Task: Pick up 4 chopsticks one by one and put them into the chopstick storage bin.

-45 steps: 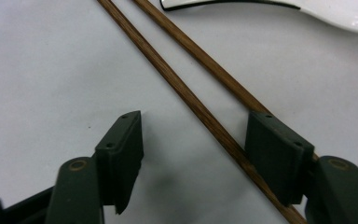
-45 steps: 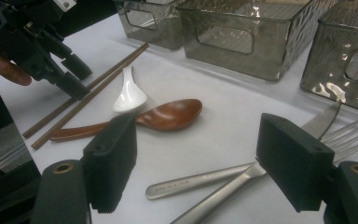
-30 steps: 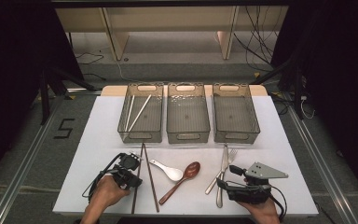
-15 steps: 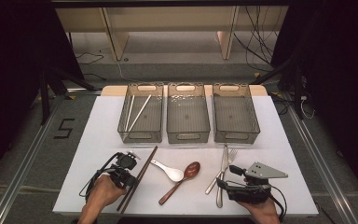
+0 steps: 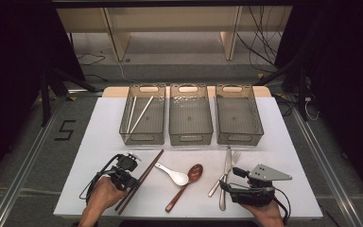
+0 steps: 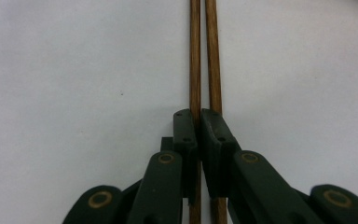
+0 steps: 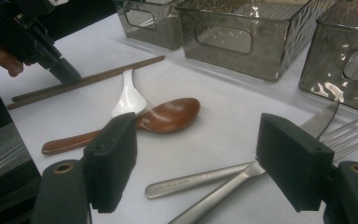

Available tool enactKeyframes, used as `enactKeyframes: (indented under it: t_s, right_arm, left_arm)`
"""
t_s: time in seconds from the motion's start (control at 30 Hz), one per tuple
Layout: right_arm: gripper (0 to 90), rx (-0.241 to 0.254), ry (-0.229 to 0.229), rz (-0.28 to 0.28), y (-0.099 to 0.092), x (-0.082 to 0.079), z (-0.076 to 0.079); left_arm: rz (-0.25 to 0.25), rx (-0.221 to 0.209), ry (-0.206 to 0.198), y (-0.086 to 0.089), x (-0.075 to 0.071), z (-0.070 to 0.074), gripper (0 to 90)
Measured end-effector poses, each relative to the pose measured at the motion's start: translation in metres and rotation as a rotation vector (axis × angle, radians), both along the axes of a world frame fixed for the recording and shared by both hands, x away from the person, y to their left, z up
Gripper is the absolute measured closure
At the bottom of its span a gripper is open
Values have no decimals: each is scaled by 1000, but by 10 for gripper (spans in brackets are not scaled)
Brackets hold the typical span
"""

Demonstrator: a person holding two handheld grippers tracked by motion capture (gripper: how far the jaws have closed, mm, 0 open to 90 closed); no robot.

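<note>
Your left hand-held gripper (image 6: 198, 122) is clamped shut on the pair of dark brown wooden chopsticks (image 5: 139, 180). Their long axis runs diagonally toward the leftmost smoky transparent plastic bin (image 5: 142, 135), straight ahead; your right hand-held gripper (image 7: 205, 163) gapes empty.

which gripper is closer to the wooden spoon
Right, by a small margin. The right gripper sits open just right of the wooden spoon, beside the knife. The left gripper is further off on its left, shut on the brown chopsticks.

On the white worktop (image 5: 283, 142) sit three grey bins (image 5: 190, 120) mid-frame, pale chopsticks (image 5: 139, 113) in the left one; below them lie a white spoon (image 5: 172, 174), a wooden spoon (image 5: 186, 184), a knife (image 5: 225, 182) and a fork (image 5: 224, 172).
</note>
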State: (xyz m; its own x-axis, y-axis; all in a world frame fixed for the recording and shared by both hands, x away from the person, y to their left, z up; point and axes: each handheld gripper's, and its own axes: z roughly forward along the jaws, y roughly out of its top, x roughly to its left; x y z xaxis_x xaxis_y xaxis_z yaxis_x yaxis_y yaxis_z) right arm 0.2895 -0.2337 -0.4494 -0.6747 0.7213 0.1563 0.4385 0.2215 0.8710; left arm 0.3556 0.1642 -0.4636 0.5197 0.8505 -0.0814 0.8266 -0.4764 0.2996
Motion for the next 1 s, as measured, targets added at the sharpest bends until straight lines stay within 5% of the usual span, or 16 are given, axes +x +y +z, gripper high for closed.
enactKeyframes:
  t_s: [0.7, 1.0]
  right_arm:
    - [299, 0, 0, -1, 0, 0, 0]
    - [299, 1, -1, -1, 0, 0, 0]
  left_arm:
    - [-58, -40, -61, 6, -4, 24, 848]
    - [-61, -96, -116, 8, -5, 42, 848]
